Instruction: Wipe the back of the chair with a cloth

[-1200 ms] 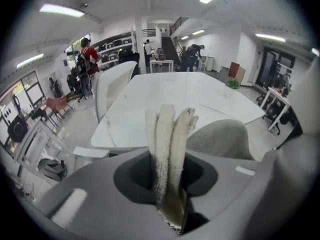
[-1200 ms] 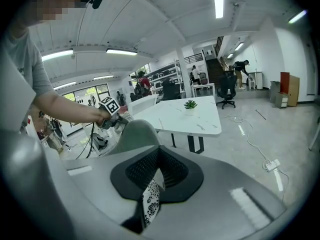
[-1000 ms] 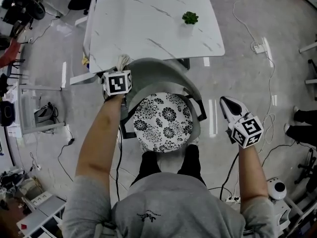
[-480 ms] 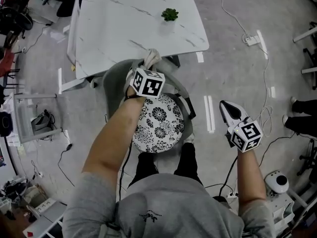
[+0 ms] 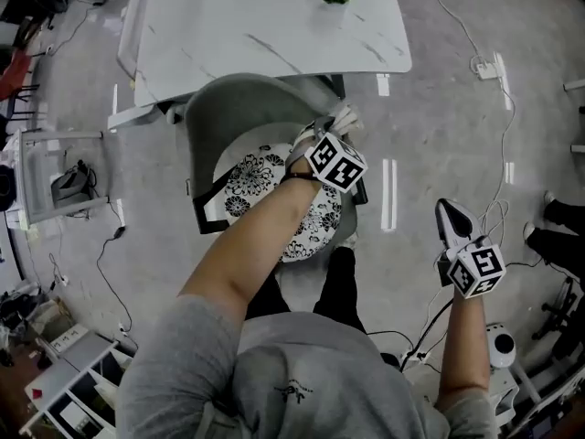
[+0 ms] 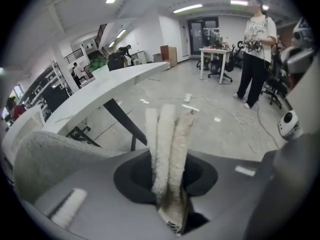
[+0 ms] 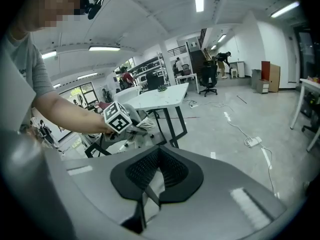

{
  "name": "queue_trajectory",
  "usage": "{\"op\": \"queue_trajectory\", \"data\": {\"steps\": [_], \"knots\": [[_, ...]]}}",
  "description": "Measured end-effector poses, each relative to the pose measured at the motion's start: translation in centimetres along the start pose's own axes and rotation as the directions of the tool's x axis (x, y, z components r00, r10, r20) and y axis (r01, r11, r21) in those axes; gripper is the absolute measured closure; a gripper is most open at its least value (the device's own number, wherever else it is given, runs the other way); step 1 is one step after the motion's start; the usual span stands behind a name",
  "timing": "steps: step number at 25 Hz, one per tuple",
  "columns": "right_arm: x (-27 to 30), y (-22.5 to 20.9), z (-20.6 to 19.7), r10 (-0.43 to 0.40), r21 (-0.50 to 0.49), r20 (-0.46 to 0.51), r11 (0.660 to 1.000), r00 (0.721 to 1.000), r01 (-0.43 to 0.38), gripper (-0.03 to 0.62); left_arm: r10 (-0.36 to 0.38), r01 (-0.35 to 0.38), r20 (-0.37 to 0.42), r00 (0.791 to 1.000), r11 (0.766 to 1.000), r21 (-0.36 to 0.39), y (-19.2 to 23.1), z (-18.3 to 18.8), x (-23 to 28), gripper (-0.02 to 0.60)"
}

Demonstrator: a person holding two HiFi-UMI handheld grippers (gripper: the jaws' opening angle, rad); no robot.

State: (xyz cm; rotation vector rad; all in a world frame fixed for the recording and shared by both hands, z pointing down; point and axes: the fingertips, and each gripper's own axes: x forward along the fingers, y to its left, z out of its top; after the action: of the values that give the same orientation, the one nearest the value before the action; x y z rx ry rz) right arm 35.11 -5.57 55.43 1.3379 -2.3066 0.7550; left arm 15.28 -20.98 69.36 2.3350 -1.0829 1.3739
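While left gripper [image 5: 330, 135] clamps cloth [image 6: 168, 156], table [image 5: 247, 26] beyond chair [image 5: 224, 108]

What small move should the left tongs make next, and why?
Probably slide the cloth leftward along the chair back, pressing it to the fabric. The left tongs grip the cloth at the back's right end, so most of the curved grey back lies to its left. The right tongs hang shut and empty, off to the side.

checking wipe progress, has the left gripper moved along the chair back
Yes: the left gripper, shut on the cloth, went from the chair back's left end to its right end.
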Motion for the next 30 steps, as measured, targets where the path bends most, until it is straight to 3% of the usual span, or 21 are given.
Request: {"op": "queue_trajectory", "data": {"steps": [2, 3, 4, 5, 7, 10, 13, 15, 16, 18, 20, 23, 26, 30], "knots": [[0.3, 0.7, -0.2, 0.005, 0.0, -0.007, 1.0, 1.0, -0.005, 0.592, -0.062, 0.065, 0.037, 0.997, 0.992, -0.104, -0.3, -0.6, -1.0, 0.434], [0.7, 1.2, 0.0, 0.017, -0.005, -0.009, 1.0, 1.0, -0.017, 0.592, -0.075, 0.085, 0.053, 0.996, 0.974, -0.212, 0.4, -1.7, -2.0, 0.434], [1.1, 1.9, 0.4, 0.03, -0.012, -0.01, 0.999, 0.999, -0.031, 0.592, -0.074, 0.091, 0.062, 0.995, 0.933, -0.348, 1.4, -3.7, -3.2, 0.434], [1.6, 2.7, 0.8, 0.044, -0.02, -0.009, 0.999, 0.999, -0.044, 0.592, -0.06, 0.081, 0.058, 0.997, 0.867, -0.493, 2.8, -6.5, -4.4, 0.434], [2.7, 4.5, 1.8, 0.073, -0.04, -0.009, 0.997, 0.997, -0.073, 0.592, -0.022, 0.031, 0.022, 1.0, 0.682, -0.73, 5.6, -13.8, -7.2, 0.434], [4.7, 7.9, 3.1, 0.122, -0.076, -0.023, 0.989, 0.992, -0.123, 0.592, 0.035, -0.04, -0.028, 0.999, 0.402, -0.915, 8.8, -24.5, -11.4, 0.434], [6.8, 11.4, 3.9, 0.167, -0.101, -0.046, 0.98, 0.985, -0.171, 0.592, 0.091, -0.086, -0.075, 0.993, 0.119, -0.989, 10.8, -32.9, -14.0, 0.434], [8.1, 13.4, 4.3, 0.191, -0.107, -0.064, 0.975, 0.979, -0.197, 0.592, 0.131, -0.052, -0.06, 0.99, -0.066, -0.997, 11.9, -35.7, -14.8, 0.434], [8.7, 14.4, 4.5, 0.201, -0.107, -0.073, 0.972, 0.977, -0.209, 0.592, 0.151, -0.021, -0.043, 0.988, -0.145, -0.989, 12.4, -36.5, -14.8, 0.434], [9.6, 16.1, 4.6, 0.217, -0.109, -0.087, 0.968, 0.972, -0.226, 0.592, 0.177, 0.04, -0.007, 0.984, -0.261, -0.965, 13.3, -37.2, -14.5, 0.434], [10.2, 17.6, 4.6, 0.227, -0.116, -0.1, 0.964, 0.969, -0.238, 0.592, 0.188, 0.079, 0.017, 0.982, -0.33, -0.941, 13.9, -37.2, -14.1, 0.434], [10.6, 19.1, 4.6, 0.236, -0.127, -0.117, 0.96, 0.965, -0.25, 0.592, 0.19, 0.1, 0.029, 0.981, -0.377, -0.921, 14.5, -36.9, -13.4, 0.434], [10.7, 19.6, 4.7, 0.235, -0.133, -0.125, 0.959, 0.964, -0.251, 0.592, 0.188, 0.112, 0.04, 0.981, -0.391, -0.914, 15.5, -36.2, -12.8, 0.434], [10.4, 19.0, 4.3, 0.221, -0.13, -0.129, 0.963, 0.967, -0.237, 0.592, 0.185, 0.117, 0.052, 0.981, -0.359, -0.926, 17.2, -34.6, -11.9, 0.434]]}}
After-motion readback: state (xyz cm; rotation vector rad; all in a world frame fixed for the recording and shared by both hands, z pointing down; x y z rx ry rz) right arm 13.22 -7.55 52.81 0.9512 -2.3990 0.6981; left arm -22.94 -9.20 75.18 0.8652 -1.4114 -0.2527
